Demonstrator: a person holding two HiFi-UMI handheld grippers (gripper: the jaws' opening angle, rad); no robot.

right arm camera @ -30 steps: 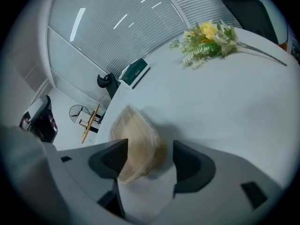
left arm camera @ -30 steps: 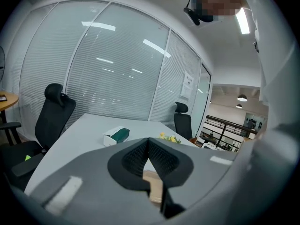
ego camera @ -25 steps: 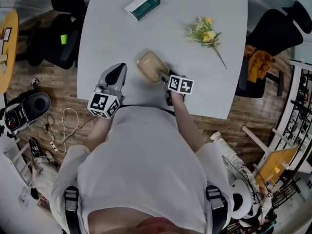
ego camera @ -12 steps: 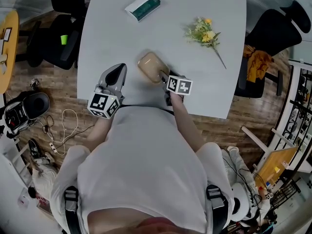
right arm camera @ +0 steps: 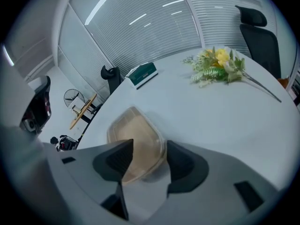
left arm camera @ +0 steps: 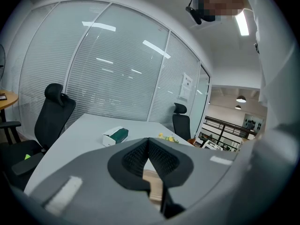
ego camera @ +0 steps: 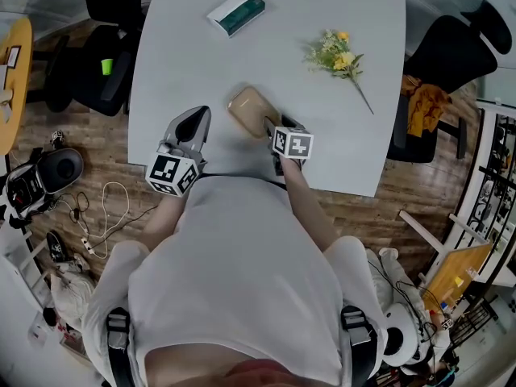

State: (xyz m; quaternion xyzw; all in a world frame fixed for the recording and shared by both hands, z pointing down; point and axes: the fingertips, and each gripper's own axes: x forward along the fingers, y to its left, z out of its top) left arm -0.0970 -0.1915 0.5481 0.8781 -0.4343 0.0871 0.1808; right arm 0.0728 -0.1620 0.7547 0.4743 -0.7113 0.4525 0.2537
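Observation:
A tan, lidded plastic container (ego camera: 251, 110) lies on the white table (ego camera: 193, 63) near its front edge. My right gripper (ego camera: 271, 126) reaches it from the near side. In the right gripper view the container (right arm camera: 136, 137) sits between the two pads of the right gripper (right arm camera: 145, 156), which is shut on its near end. My left gripper (ego camera: 193, 118) hovers by the table's near left part, left of the container, touching nothing. In the left gripper view the left gripper (left arm camera: 149, 142) has its jaws pressed together, pointing across the table.
A green-and-white box (ego camera: 235, 10) lies at the far side of the table, and a bunch of yellow flowers (ego camera: 337, 55) at the far right. Black office chairs (ego camera: 101, 63) stand left and right (ego camera: 451, 55). Glass walls with blinds (left arm camera: 108, 74) enclose the room.
The right gripper has rolled more level and shifted slightly left, with the container still between its jaws. The left gripper has stayed put.

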